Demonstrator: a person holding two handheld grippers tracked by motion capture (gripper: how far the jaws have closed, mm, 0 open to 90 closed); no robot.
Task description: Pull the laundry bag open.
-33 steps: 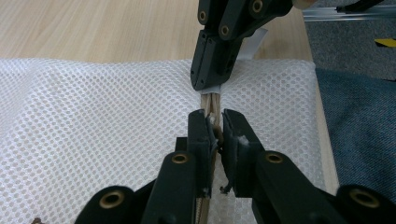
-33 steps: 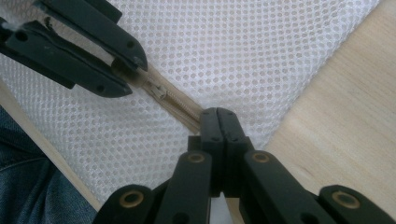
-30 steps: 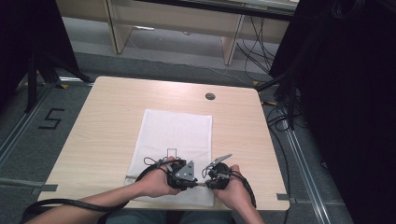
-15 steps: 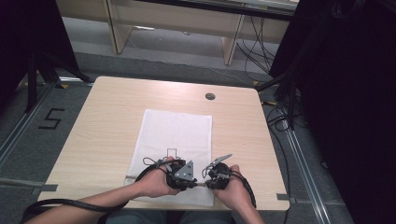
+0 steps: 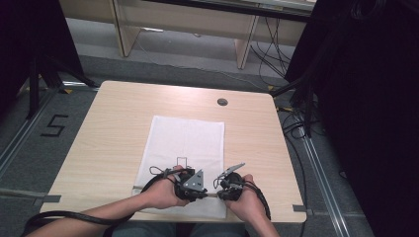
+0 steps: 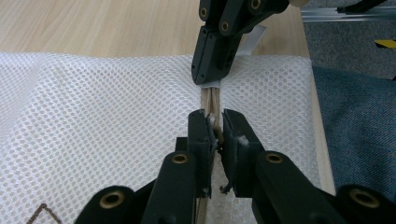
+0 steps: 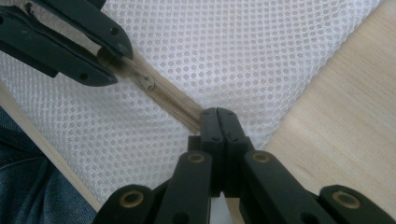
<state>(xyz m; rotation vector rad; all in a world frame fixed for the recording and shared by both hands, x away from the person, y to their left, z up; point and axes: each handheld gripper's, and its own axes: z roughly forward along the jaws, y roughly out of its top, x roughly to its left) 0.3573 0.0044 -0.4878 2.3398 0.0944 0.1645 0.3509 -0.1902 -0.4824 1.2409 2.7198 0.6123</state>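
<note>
A white mesh bag (image 5: 187, 136) lies flat in the middle of the wooden table (image 5: 113, 123), with a beige zipper (image 7: 173, 100) along its near edge. My left gripper (image 6: 215, 128) (image 5: 203, 191) is shut on the zipper pull (image 6: 215, 131). Facing it, my right gripper (image 7: 218, 114) (image 5: 220, 193) is shut on the zipper's end at the bag's corner. In the left gripper view the right gripper (image 6: 212, 77) sits just beyond my jaws, on the same zipper line. In the right gripper view the left gripper (image 7: 100, 58) stands at the upper left, a short stretch of zipper between the two.
A round cable hole (image 5: 222, 102) lies in the table's far right part. The table's front edge (image 7: 51, 154) runs close behind the zipper, with the person's lap in blue cloth (image 6: 359, 135) below it. Dark equipment and cables (image 5: 296, 123) stand beyond the right side.
</note>
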